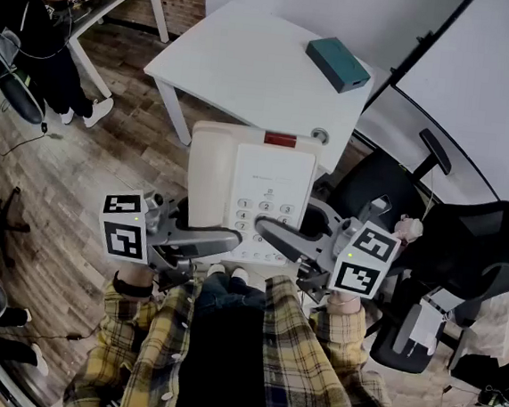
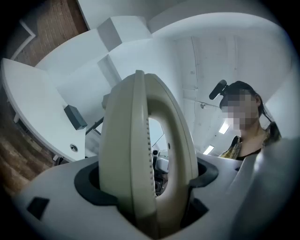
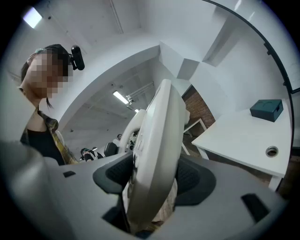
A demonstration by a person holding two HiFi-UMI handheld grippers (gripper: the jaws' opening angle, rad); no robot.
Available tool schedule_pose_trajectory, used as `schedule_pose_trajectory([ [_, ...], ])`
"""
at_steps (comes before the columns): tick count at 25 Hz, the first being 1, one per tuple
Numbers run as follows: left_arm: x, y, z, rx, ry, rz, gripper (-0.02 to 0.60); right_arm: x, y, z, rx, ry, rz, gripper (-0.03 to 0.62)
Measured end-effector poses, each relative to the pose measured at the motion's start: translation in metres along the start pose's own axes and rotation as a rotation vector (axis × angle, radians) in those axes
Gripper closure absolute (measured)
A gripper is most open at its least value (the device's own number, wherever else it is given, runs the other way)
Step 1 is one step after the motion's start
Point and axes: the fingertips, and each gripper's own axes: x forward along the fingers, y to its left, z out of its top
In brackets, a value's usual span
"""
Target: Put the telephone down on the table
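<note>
The left gripper and right gripper, jaws spread wide, each pinch one side of the cream telephone. It hangs between them in the air, near the white table and not resting on it.

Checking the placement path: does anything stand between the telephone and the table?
Nothing visible does. The telephone hangs by the table's near corner; only a teal box lies on it, toward the far side.

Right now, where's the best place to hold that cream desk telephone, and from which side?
Its two long side edges, one tool from each side. The cream plastic desk telephone is wide and flat, and the left tool and right tool clamp it there.
</note>
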Motion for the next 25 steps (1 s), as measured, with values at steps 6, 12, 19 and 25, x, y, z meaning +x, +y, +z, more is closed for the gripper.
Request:
schedule_pose_trajectory([
  [6,-0.001,0.003,-0.002,-0.020,-0.008,-0.002,0.147,0.001,-0.002,-0.002,0.016,0.000,-0.004,0.335],
  [12,0.001,0.001,-0.007,-0.025,-0.017,0.011,0.147,-0.003,0.000,-0.006,0.020,-0.001,0.011,0.335],
  [19,0.000,0.002,-0.009,-0.032,-0.009,0.023,0.147,-0.003,-0.001,-0.008,0.034,-0.008,0.019,0.335],
  [25,0.002,0.011,-0.006,-0.021,-0.009,0.029,0.147,0.001,-0.011,-0.008,0.032,-0.002,0.019,0.334],
])
